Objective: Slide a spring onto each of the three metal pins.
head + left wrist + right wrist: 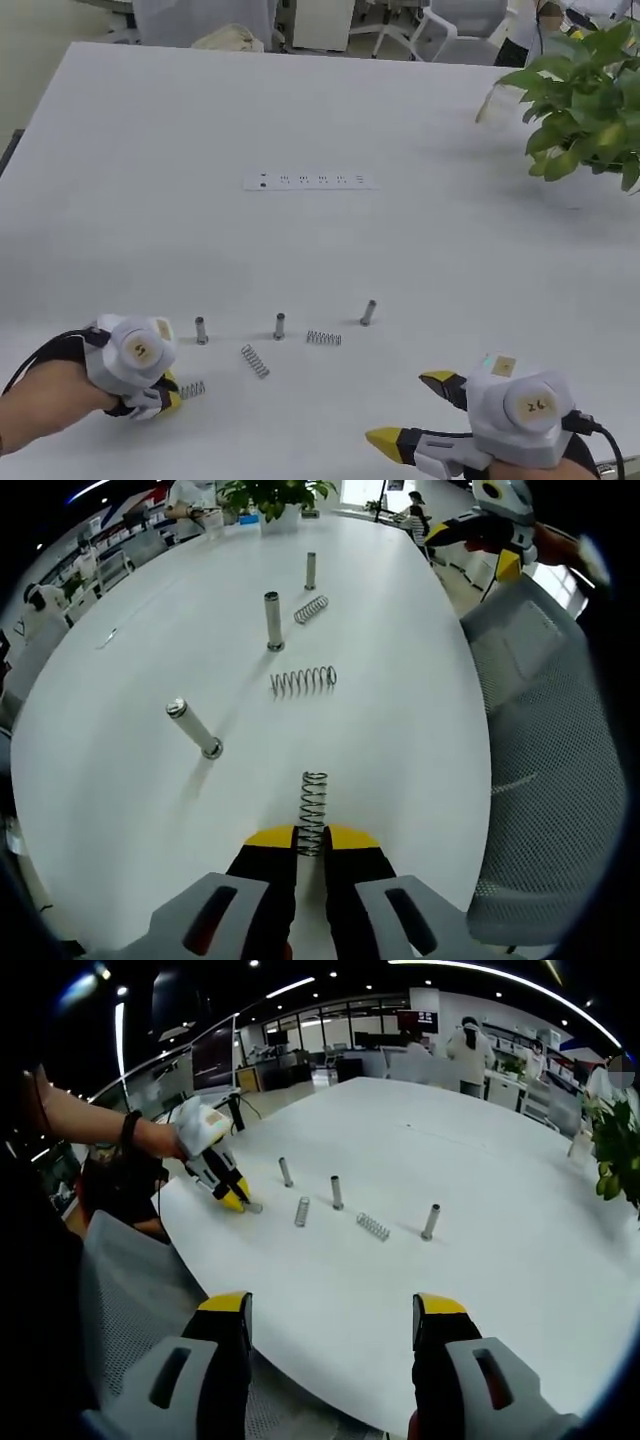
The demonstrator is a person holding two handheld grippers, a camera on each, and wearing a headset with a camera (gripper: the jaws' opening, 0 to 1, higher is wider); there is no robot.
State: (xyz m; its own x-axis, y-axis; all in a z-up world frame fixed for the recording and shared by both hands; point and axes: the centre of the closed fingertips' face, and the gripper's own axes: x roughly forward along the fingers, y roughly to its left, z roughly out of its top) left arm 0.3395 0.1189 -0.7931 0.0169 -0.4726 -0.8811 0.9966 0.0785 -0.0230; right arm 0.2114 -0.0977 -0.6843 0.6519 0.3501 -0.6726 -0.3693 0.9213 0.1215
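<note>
Right now your left gripper (311,838) is pinched nearly closed on the near end of one spring (313,805). The spring sits low at the white surface (200,150) and points away from the jaws toward the pins. Whether it has lifted clear I cannot tell. Your right gripper (332,1310) is wide open with nothing in it, hovering at the near right edge of the surface, well apart from the parts.

The three metal pins stand upright in a row. The left pin (201,330) is just beyond the held spring, then come the middle pin (279,326) and the right pin (368,312), which is slightly farther off. All three are bare. A second spring (254,360) lies on the near side of the gap between the left and middle pins. A third spring (323,338) lies between the middle and right pins.

Expect the springs to be very light, thin-wired and quick to roll or flick away. Squeeze too hard and the coils would likely deform or shoot out. The best hold, I judge, is across the coils near one end, leaving the other end open to pass over a pin's top. The pins look stiff, but they may only be standing on small bases, so a sideways nudge could tip them.

You'll find no brand to read. The markings on the power strip (310,181), set in the surface beyond the pins, are too small to make out.
</note>
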